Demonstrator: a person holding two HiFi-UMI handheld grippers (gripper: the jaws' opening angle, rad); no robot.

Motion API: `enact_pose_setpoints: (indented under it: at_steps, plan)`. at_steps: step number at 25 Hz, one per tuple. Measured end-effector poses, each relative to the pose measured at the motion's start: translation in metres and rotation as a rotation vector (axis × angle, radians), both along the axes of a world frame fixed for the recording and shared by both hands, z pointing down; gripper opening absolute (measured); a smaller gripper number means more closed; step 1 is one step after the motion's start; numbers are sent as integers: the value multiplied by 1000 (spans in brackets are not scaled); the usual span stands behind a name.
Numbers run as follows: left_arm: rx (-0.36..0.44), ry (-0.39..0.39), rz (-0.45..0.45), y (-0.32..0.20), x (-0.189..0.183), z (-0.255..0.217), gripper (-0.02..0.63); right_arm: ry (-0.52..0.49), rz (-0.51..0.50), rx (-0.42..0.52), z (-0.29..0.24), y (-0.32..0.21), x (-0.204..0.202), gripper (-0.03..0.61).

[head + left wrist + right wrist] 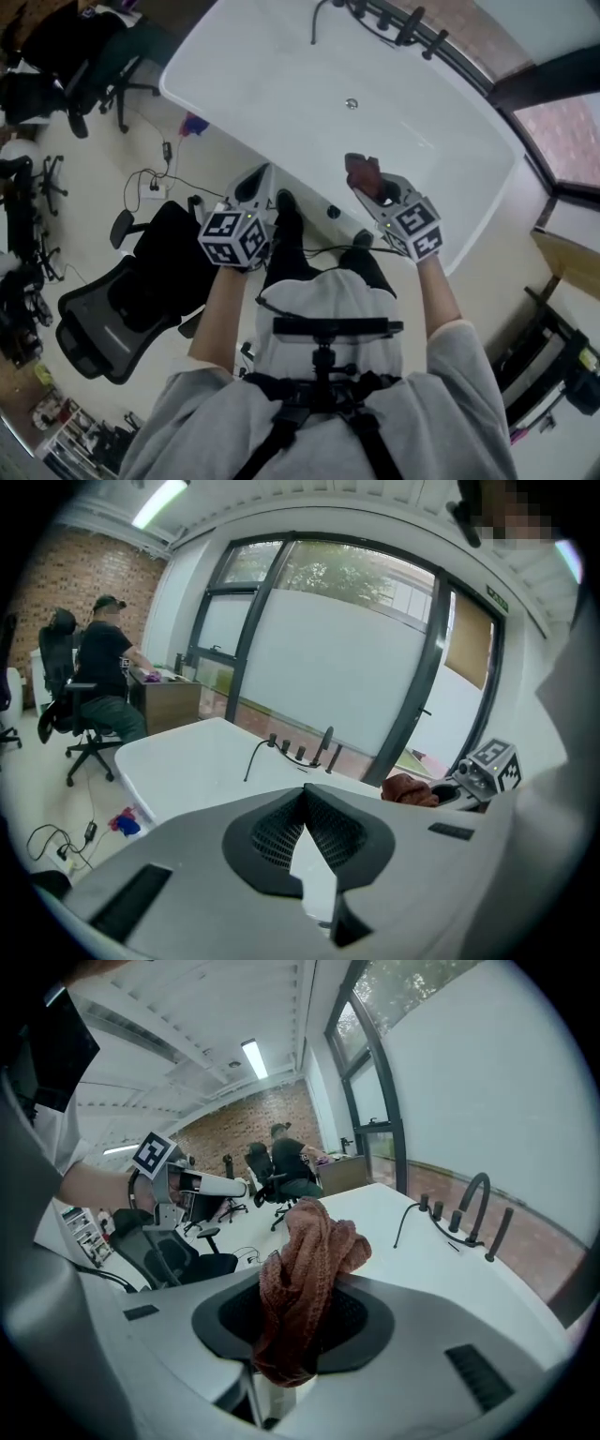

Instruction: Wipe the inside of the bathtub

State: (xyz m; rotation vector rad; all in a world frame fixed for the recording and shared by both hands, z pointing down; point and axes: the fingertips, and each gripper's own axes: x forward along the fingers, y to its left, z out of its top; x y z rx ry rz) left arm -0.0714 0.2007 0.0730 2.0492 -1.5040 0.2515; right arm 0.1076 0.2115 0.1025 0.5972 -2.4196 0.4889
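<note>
We stand in an office (brick wall, tall windows): swivel chairs, floor cables, a person at a desk near the bathtub.

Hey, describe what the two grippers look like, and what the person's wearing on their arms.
The left gripper and right gripper are light grey shells with black ribbed pads lining the jaws. Each carries a white cube printed with black square markers. The person wears loose grey sleeves.
</note>
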Motion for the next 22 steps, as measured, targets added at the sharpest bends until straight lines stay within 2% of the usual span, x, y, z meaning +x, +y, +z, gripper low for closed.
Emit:
enact_pose_setpoints:
  at_steps: [8,15,17,22]
  plan:
    - [-4,-43,-57,14,29,19,8,7,-167,-10,29,6,15,127]
    - [-101,-49,-82,-3,18,85,6,32,-215,18,96,-20,-7,127]
    - [-107,-47,-81,-19,11,104,6,2,-245,-37,128,-28,-20,127]
    - [-143,-72,-76,-42,-5,162,7,-156,-293,-297,207,-41,-54,124]
